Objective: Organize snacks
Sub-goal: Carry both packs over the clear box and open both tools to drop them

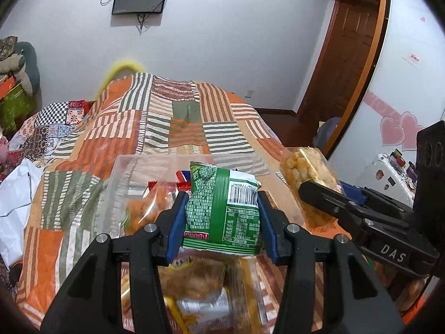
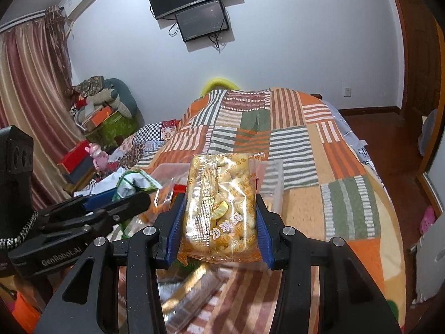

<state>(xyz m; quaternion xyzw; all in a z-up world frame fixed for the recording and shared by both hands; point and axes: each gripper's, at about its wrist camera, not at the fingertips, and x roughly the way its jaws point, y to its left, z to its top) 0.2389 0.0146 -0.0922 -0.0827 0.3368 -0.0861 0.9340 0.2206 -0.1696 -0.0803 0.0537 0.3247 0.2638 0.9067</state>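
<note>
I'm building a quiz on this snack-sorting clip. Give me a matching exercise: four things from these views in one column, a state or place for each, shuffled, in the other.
Things
1. green snack packet
2. clear packet of golden puffed pieces
3. clear plastic bin
4. two dark screens

States or places
A. mounted on the white wall
B. clamped in the left gripper
C. standing on the striped patchwork blanket
D. clamped in the right gripper

Pairs: 1-B, 2-D, 3-C, 4-A

Black left gripper [image 1: 221, 217], blue fingers [image 1: 178, 217]; silver screws; white "DAS" lettering
</note>
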